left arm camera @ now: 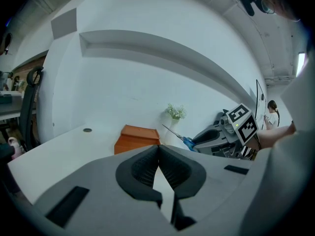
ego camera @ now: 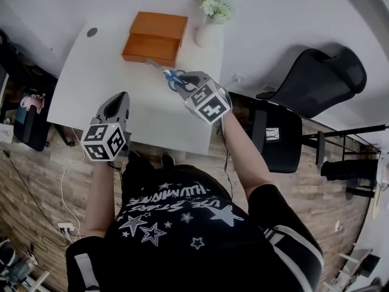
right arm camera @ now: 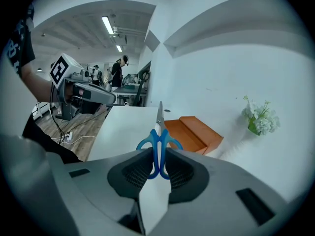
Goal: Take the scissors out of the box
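Blue-handled scissors (right arm camera: 159, 132), orange box (ego camera: 155, 37), white table (ego camera: 103, 84), black shirt (ego camera: 182, 242) — white star print

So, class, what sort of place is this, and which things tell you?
Probably an open office or lab workroom: a white desk, a black office chair beside it, and, in the right gripper view, ceiling strip lights over other people.

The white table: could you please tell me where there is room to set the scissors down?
Widest bare patch: left of the orange box, from the cable hole to the near edge. The strip before the box is bare too. Crowded: far right corner, box beside vase.
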